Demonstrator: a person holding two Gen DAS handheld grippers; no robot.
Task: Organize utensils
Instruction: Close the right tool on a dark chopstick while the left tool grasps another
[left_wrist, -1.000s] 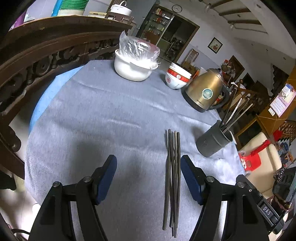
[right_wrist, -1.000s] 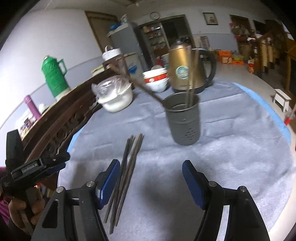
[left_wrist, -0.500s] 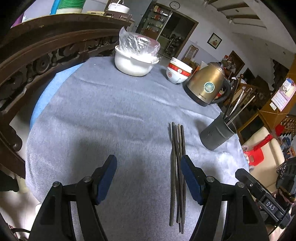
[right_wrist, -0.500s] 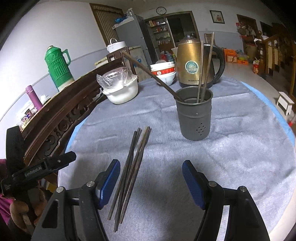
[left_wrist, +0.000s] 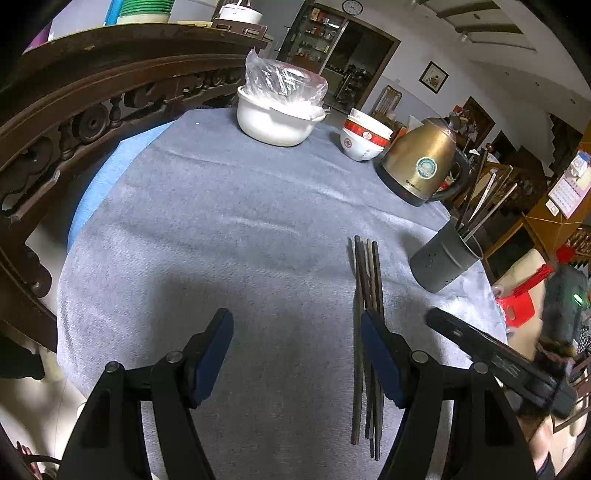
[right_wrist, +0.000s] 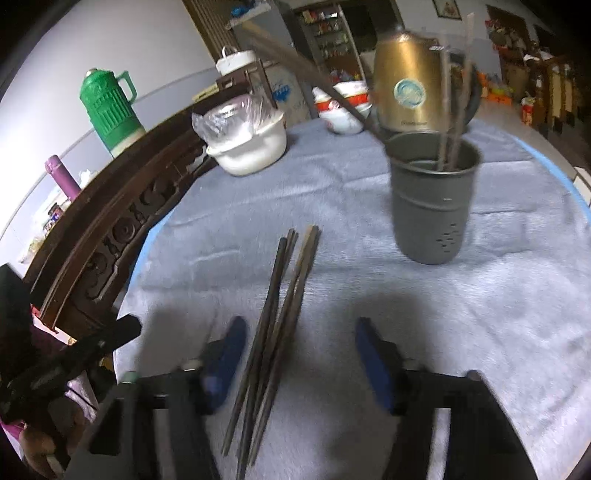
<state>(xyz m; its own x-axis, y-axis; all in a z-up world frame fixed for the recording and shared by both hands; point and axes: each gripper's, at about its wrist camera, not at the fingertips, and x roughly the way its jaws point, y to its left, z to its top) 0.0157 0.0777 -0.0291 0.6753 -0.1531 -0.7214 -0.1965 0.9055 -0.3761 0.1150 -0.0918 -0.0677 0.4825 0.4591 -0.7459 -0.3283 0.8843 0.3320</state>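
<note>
Several dark chopsticks (left_wrist: 365, 291) lie bundled on the grey tablecloth (left_wrist: 221, 229); in the right wrist view the chopsticks (right_wrist: 280, 295) run between my right fingers. A dark grey utensil cup (left_wrist: 443, 262) holding several chopsticks stands right of the bundle, also in the right wrist view (right_wrist: 432, 199). My left gripper (left_wrist: 295, 354) is open and empty, its right finger beside the bundle. My right gripper (right_wrist: 297, 354) is open, low over the near ends of the chopsticks, and shows as a black arm in the left wrist view (left_wrist: 491, 358).
A gold kettle (left_wrist: 421, 162), stacked red-and-white bowls (left_wrist: 364, 138) and a white pot with a plastic bag (left_wrist: 277, 110) stand at the table's far side. A carved wooden chair back (left_wrist: 92, 110) borders the left edge. A green thermos (right_wrist: 109, 107) stands beyond.
My right gripper has moved forward and left, so the loose chopsticks now lie between its fingers. The left gripper has shifted little and stays open.
</note>
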